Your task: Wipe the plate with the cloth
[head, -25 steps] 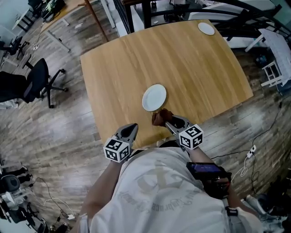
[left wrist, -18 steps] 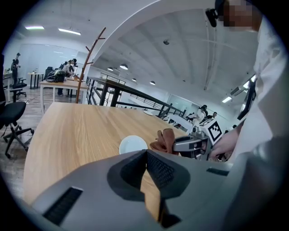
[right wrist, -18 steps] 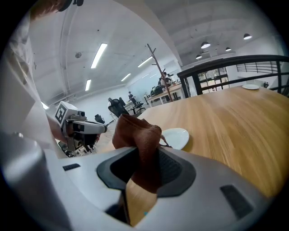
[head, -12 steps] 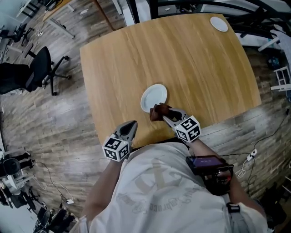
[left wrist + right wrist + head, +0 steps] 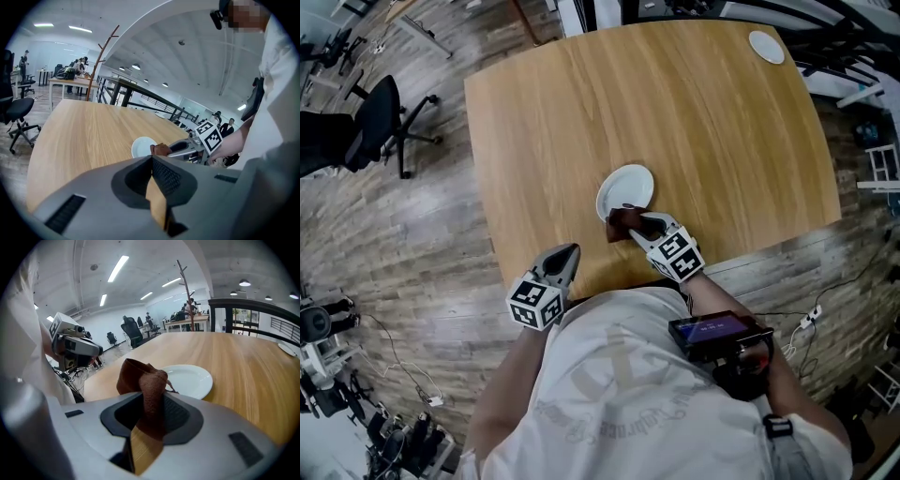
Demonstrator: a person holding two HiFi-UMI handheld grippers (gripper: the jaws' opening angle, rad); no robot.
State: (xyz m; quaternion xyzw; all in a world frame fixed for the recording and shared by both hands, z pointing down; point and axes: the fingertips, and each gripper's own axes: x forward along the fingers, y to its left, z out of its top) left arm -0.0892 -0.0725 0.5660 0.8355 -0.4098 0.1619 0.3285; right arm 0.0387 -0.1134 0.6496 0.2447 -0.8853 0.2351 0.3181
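Left to right in the head view:
- Office chair (image 5: 358,127) is on the floor, well clear of the table (image 5: 694,122).
- Left gripper (image 5: 569,253) is over the table's near edge, apart from the plate. In the left gripper view its fingers are pressed together with nothing between them, only a sliver of tabletop showing past the tips.
- Plate (image 5: 627,187) sits on the table near the front edge, roughly centred. It's white and flat on the wood, and the only thing at it is the cloth over its near rim.
- Cloth (image 5: 623,223) is brown and bunched, overlapping the near rim. I can't confirm actual contact with the plate.
- Right gripper (image 5: 645,228) is just behind the cloth, pointing at the plate. In the right gripper view the fingers are clamped on the cloth (image 5: 143,385) — a fold runs down between the pads and the rest stands up above the tips, with the plate (image 5: 187,379) right beyond.
- Second plate (image 5: 766,45) is smaller, at the far right corner of the table, well apart from everything else.
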